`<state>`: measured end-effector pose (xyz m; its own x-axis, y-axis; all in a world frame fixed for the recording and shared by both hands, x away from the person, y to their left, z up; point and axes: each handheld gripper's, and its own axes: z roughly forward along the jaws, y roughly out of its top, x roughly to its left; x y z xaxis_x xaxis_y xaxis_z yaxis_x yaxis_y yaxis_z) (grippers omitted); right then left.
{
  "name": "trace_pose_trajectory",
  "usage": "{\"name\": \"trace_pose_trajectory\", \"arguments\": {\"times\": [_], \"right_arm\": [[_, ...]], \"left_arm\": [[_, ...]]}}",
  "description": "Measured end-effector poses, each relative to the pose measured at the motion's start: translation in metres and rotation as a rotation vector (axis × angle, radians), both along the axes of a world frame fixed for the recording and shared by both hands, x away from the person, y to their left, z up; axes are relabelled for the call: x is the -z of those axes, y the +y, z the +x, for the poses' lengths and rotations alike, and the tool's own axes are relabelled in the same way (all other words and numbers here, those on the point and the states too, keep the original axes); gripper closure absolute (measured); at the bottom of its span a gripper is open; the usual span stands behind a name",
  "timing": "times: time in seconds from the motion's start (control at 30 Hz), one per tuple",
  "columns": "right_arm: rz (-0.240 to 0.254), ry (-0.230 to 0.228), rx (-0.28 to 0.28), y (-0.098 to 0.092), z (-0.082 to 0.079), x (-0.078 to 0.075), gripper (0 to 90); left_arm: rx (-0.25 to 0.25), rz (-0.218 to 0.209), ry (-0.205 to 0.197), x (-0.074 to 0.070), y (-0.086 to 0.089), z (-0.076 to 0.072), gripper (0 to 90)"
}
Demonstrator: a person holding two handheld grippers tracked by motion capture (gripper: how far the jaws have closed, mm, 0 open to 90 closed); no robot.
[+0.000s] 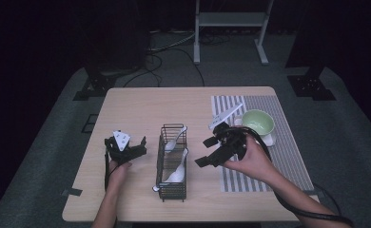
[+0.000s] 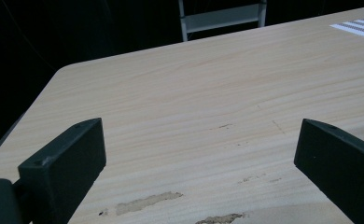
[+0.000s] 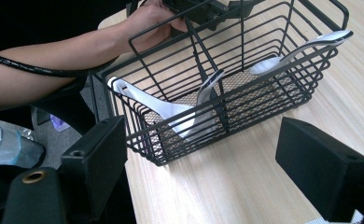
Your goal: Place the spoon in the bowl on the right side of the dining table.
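A black wire basket stands mid-table with white spoons lying in it. In the right gripper view the basket is just ahead, divided in two. Two spoons lie in its nearer part and a third spoon leans on the far rim. My right gripper is open, right of the basket, with nothing between its fingers. Left of the basket my left gripper is open over bare wood.
A green bowl sits on a striped placemat at the right, with a long white object beside it. The table has open wood at the back and left. A metal frame stands on the floor beyond.
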<state>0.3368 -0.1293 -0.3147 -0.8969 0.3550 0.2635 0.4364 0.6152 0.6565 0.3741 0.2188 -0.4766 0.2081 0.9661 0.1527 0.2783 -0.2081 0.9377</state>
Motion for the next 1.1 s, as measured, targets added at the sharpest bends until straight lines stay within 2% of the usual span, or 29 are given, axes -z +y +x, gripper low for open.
{"name": "trace_pose_trajectory", "arguments": {"times": [1.1], "right_arm": [[-0.016,0.024,-0.004,0.021,0.01,0.0,15.7]], "left_arm": [[0.001,-0.003,0.001,0.0,0.0,0.0,1.1]]}}
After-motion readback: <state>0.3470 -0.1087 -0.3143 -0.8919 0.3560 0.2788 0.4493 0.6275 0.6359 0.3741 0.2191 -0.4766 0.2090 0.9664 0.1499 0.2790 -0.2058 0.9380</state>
